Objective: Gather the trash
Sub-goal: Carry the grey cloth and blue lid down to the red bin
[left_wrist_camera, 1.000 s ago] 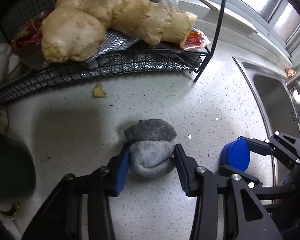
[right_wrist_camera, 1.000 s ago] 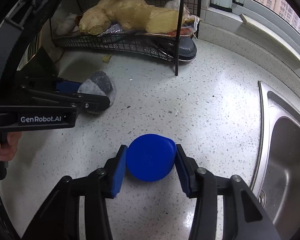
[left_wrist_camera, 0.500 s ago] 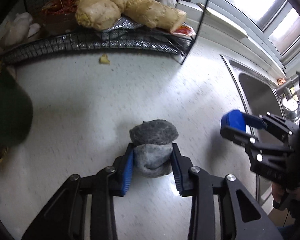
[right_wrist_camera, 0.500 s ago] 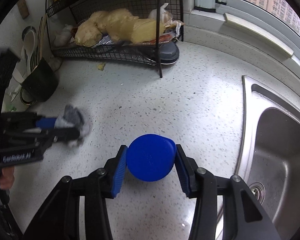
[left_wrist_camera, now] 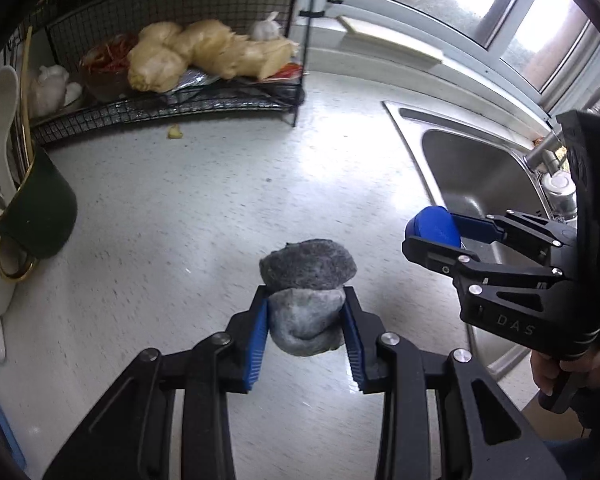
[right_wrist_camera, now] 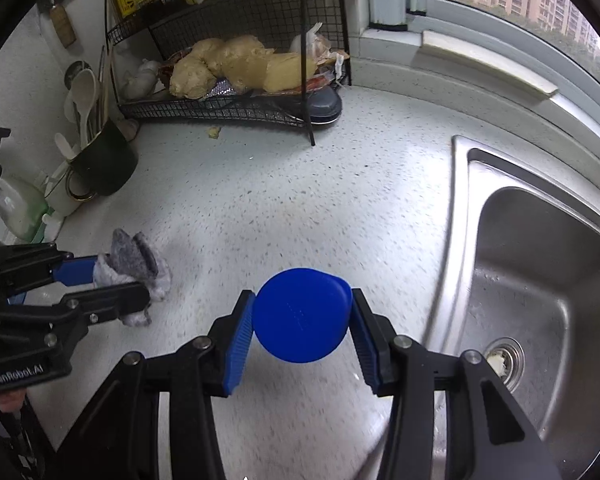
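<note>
My left gripper (left_wrist_camera: 305, 330) is shut on a crumpled grey cloth wad (left_wrist_camera: 306, 294) and holds it above the speckled counter (left_wrist_camera: 204, 208). The wad also shows in the right wrist view (right_wrist_camera: 134, 268), between the left gripper's fingers (right_wrist_camera: 104, 300). My right gripper (right_wrist_camera: 300, 338) is shut on a round blue lid (right_wrist_camera: 300, 314) and holds it above the counter near the sink's left rim. The lid shows in the left wrist view (left_wrist_camera: 434, 226) too, over the sink edge.
A steel sink (right_wrist_camera: 540, 280) lies to the right. A black wire rack (left_wrist_camera: 172, 100) with ginger (left_wrist_camera: 204, 54) and wrappers stands at the back. A small yellow scrap (left_wrist_camera: 175, 132) lies before it. A dark green mug (left_wrist_camera: 40, 208) with utensils stands at the left.
Both grippers have lifted and pulled back from the rack with their loads, the grey wad coming off the counter. The right gripper has moved toward the sink.
</note>
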Demonstrator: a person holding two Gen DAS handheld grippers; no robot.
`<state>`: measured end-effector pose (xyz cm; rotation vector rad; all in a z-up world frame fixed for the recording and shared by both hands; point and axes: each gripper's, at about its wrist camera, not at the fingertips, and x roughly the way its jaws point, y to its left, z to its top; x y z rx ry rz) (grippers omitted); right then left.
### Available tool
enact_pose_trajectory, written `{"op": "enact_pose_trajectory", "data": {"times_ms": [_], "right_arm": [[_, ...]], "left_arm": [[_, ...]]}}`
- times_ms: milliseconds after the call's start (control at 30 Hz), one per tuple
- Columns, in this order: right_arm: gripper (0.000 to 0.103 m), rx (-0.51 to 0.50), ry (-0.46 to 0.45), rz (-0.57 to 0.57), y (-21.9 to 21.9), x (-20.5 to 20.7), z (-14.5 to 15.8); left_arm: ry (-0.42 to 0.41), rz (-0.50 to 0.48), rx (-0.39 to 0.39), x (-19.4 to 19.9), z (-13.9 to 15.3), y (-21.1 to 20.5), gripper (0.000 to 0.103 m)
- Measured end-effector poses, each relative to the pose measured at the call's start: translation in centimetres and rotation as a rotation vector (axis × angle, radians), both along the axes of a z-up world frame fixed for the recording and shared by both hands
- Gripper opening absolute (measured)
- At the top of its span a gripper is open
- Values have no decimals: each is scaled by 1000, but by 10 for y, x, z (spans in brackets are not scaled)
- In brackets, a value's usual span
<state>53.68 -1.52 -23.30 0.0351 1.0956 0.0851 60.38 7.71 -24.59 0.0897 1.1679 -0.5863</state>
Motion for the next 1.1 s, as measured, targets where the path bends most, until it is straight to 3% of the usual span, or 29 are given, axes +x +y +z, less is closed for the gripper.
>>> {"op": "enact_pose_trajectory", "data": {"times_ms": [300,500,700,933,1100], "right_arm": [[44,15,-35,-14,-31,-72,37],[44,33,-62,1,-49,-132,60],[44,60,-97,66,-71,-212,80],[44,71,-115,131,-102,-298,89],[44,66,-92,148,-123,-343,82]], "left_arm": [[-73,-28,6,-66,39,-42,32],[-125,-15,29,-141,69,-68,32],[-161,25,31,-239,95,-97,32],[-156,58,39,-344,101,-139,32],[-138,62,48,-389,97,-166,32]]}}
